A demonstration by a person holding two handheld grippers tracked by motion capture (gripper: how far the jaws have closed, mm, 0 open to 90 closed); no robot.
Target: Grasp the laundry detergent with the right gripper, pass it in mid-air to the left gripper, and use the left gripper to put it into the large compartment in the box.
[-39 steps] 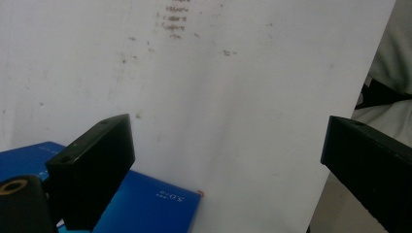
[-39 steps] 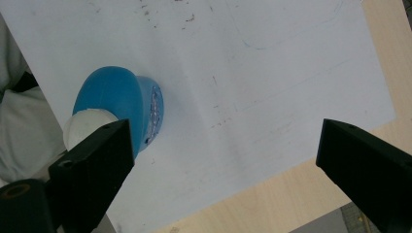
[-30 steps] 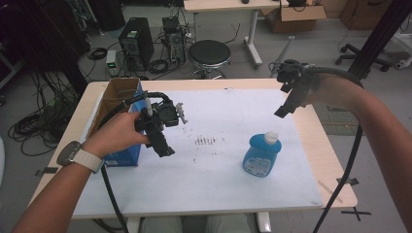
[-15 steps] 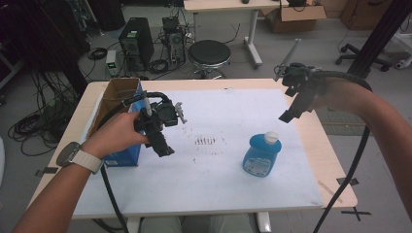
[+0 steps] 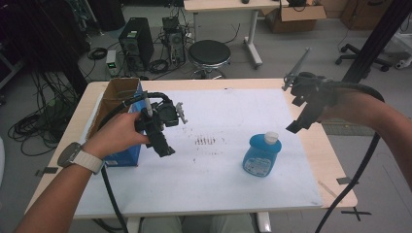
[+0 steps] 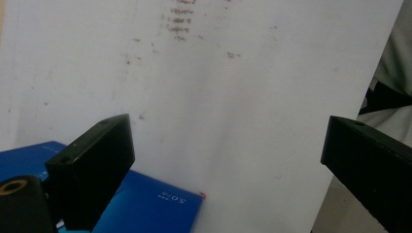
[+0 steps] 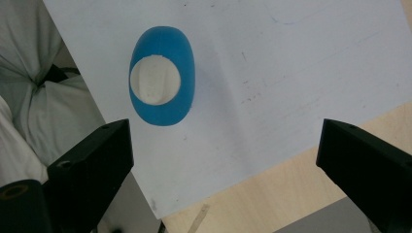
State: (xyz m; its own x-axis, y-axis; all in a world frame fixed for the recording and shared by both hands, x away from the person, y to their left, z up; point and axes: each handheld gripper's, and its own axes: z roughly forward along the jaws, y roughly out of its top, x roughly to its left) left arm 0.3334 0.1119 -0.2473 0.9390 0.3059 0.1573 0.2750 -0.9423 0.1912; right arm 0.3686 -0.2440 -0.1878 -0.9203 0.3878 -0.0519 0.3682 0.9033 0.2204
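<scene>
A blue bottle with a white cap (image 5: 261,154) stands upright on the white sheet, right of centre; from above it appears as a blue oval with a white round cap (image 7: 162,76). My right gripper (image 5: 299,124) hovers in the air up and to the right of the bottle, jaws wide open and empty (image 7: 228,160). My left gripper (image 5: 163,148) is held low over the sheet's left part, beside a blue box (image 5: 124,158), open and empty (image 6: 228,155). The blue box's edge (image 6: 145,204) lies under its left jaw.
An open cardboard box (image 5: 116,97) stands at the table's left edge behind the blue one. Dark smudges (image 5: 206,141) mark the sheet's middle. The wooden table (image 5: 335,170) ends close to the right of the bottle. A stool and computers stand on the floor beyond.
My right gripper has drifted slightly right and down, toward the bottle's side of the table. The left gripper and the bottle have stayed put.
</scene>
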